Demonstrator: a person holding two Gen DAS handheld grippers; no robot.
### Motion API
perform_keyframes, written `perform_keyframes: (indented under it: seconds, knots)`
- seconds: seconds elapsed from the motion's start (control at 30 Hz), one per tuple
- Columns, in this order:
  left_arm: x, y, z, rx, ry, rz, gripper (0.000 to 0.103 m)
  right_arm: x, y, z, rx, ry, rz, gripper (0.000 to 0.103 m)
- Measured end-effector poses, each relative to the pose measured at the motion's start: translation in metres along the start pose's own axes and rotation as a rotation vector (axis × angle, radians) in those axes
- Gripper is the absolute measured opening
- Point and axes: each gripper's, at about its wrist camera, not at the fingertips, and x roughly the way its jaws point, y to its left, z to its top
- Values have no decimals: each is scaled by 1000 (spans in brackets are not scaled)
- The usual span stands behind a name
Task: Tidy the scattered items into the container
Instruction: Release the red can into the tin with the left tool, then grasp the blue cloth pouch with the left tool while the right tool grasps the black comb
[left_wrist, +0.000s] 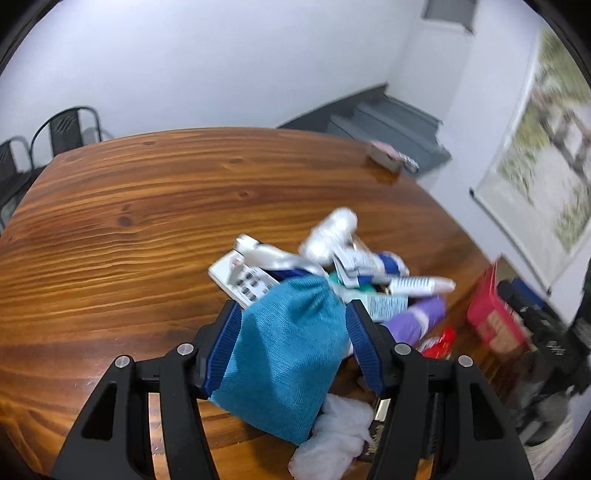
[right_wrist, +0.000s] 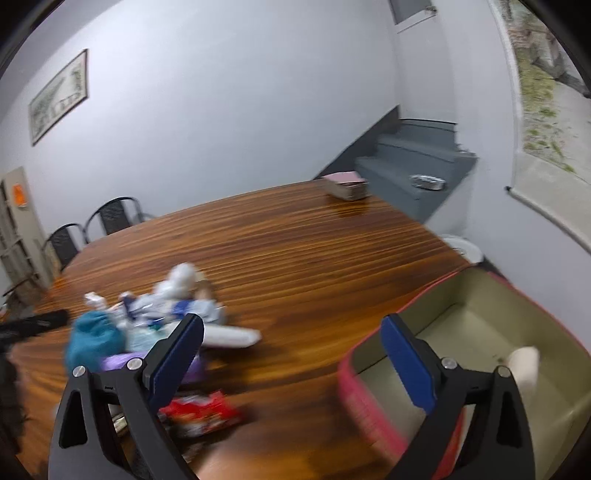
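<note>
Sitting between left gripper (left_wrist: 291, 332) fingers: teal cloth (left_wrist: 284, 354), pads wide, grip uncertain. Red basket (right_wrist: 369, 406) lay far right, under right gripper (right_wrist: 291, 350), wide, empty.

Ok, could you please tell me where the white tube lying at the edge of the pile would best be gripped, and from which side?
Probably its free end: the white tube lies flat, and that end sticks out of the pile onto bare table. Come down from above on the side facing the red container, with the jaws across its narrow width. Its other end is tucked among the clutter.
</note>
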Motion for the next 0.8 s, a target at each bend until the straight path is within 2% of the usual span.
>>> perform_keyframes:
  seconds: [0.17,0.3,0.37,0.43,0.63,0.7,0.73,0.77,0.8]
  knots:
    - [14,-8,-7,85,33,68,62,-3,28,-17,-42,54,45,98]
    - [19,-3,-10,80,38,83,63,0,25,-28,24,134,89,98]
    - [23,0,-10,74,33,79,72,7,19,-32,79,169,120,98]
    - [28,2,-12,72,34,75,76,9,16,-36,110,192,140,98]
    - [31,9,-15,20,48,8,76,4,25,-43,103,227,180,98]
    - [33,12,-15,-14,47,-12,70,2,28,-45,93,236,191,98]
    - [33,13,-15,-32,46,-22,60,1,31,-46,86,246,194,98]
    - [32,14,-14,-45,47,-33,39,2,33,-47,80,259,194,98]
    - [30,14,-13,-59,45,-41,34,3,34,-48,76,272,196,98]
